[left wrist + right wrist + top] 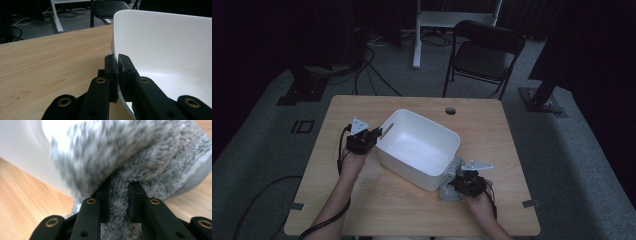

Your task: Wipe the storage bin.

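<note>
Dim room, grey carpet, a folding chair (pixel 484 52) behind my wooden table (pixel 362 107). A white tub (pixel 418 148) sits mid-table, and I see nothing inside it. My left gripper (pixel 373 136) is clamped tight on its rim; up close, one jaw sits inside the wall, one outside. My right gripper (pixel 458 181) pinches grey fluffy slippers (pixel 140 155) just beside the tub's near corner, jaws narrow on the fur.
</note>
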